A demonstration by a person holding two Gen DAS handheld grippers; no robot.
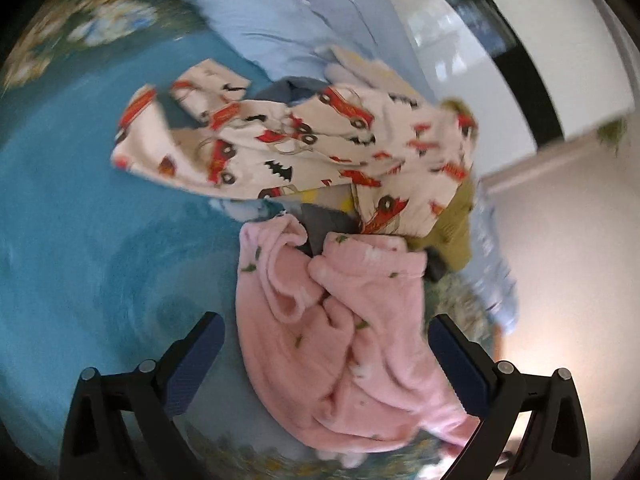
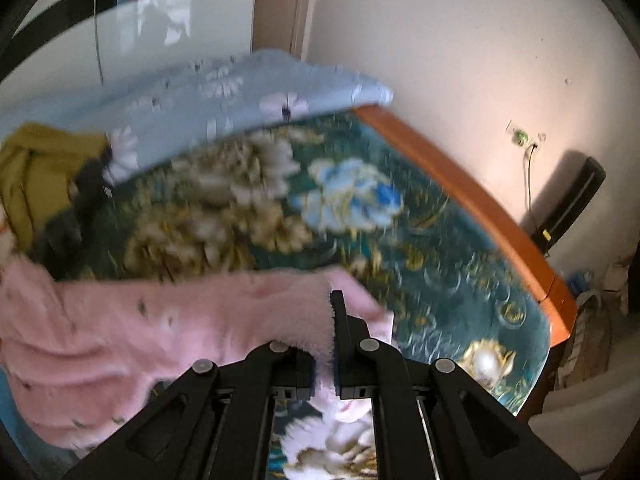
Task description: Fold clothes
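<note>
A pink fleece garment with small green marks lies crumpled on the teal bed cover. My left gripper is open, its jaws wide apart on either side of the pink garment. My right gripper is shut on an edge of the pink garment and holds it just above the bed. A cream garment with red cars lies behind the pink one, on a heap of clothes.
A light blue floral quilt and an olive garment lie at the back of the bed. The orange wooden bed edge runs along the right, with the wall beyond. A dark wardrobe frame stands behind.
</note>
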